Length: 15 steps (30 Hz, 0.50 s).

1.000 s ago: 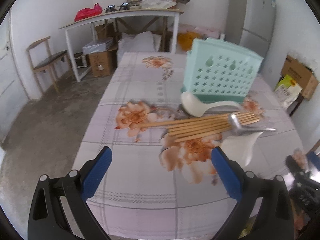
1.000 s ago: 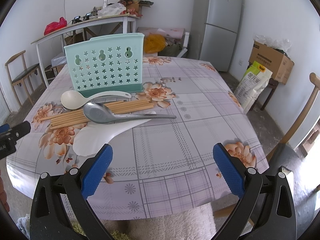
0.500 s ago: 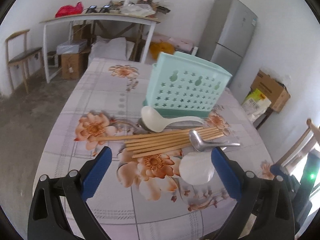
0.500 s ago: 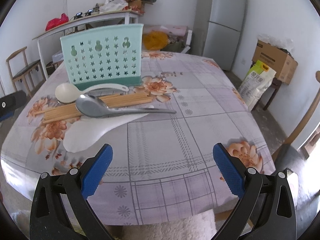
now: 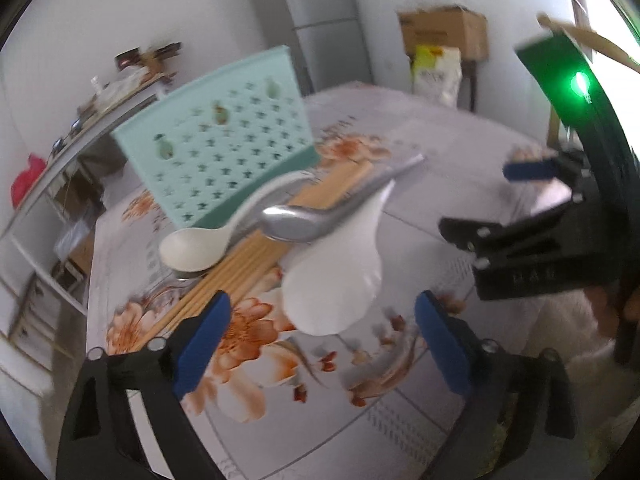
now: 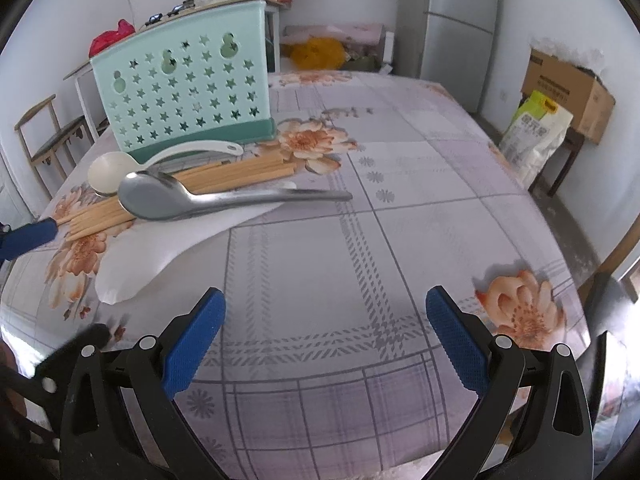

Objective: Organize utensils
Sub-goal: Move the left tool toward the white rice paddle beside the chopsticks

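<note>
Motion had just swung my left gripper (image 5: 320, 344) in over the white rice paddle (image 5: 332, 280) on the table (image 6: 400, 208), jaws narrowing yet unclenched and empty, while my right gripper (image 6: 324, 332) hung spread, so sorting had barely begun.

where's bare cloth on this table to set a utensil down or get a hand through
The tablecloth is bare across the whole right side, from the metal spoon handle tip out to the edge, and behind the mint holder. It is crowded in front of the holder: white spoon, chopsticks, metal spoon and white rice paddle overlap there.
</note>
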### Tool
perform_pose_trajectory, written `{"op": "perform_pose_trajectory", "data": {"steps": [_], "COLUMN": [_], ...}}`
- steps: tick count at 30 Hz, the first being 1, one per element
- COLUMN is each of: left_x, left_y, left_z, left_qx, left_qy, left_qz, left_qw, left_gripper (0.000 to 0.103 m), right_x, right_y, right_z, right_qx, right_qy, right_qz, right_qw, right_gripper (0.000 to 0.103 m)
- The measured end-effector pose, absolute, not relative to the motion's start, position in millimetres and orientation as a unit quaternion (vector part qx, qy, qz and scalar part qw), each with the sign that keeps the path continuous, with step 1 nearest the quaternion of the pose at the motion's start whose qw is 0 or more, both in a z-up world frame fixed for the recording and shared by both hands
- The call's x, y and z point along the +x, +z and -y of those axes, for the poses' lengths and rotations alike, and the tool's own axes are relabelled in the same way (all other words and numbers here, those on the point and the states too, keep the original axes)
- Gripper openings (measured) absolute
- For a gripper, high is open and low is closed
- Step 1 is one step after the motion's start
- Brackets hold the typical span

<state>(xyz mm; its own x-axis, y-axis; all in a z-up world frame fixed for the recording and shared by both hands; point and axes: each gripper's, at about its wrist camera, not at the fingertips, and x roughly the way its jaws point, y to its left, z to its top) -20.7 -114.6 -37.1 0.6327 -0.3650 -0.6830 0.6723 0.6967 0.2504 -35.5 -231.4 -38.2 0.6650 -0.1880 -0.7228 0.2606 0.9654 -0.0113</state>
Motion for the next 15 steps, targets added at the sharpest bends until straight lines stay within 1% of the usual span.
{"op": "perform_pose_trajectory", "data": {"steps": [3, 5, 10, 12, 15], "left_x": [-15, -10, 0, 0, -4], "left_y": [-39, -39, -40, -37, -41], "left_z": [114, 109, 101, 99, 110], "left_qx": [0.243, 0.225, 0.193, 0.185, 0.230], "left_qy": [-0.306, -0.306, -0.298, -0.303, -0.307], "left_qz": [-0.327, -0.344, -0.375, -0.373, -0.355], "left_qw": [0.861, 0.859, 0.856, 0.857, 0.852], "left_gripper": [0.082, 0.074, 0.062, 0.061, 0.061], "right_x": [-35, -33, -31, -33, -33], "right_y": [-40, -41, -42, -42, -42], "right_z": [235, 236, 237, 236, 238], "right_qx": [0.051, 0.052, 0.051, 0.052, 0.053], "right_qy": [-0.123, -0.124, -0.122, -0.120, -0.119], "right_qz": [-0.390, -0.391, -0.391, -0.390, -0.389], "right_qw": [0.911, 0.911, 0.911, 0.911, 0.912], "right_gripper": [0.096, 0.096, 0.096, 0.096, 0.096]}}
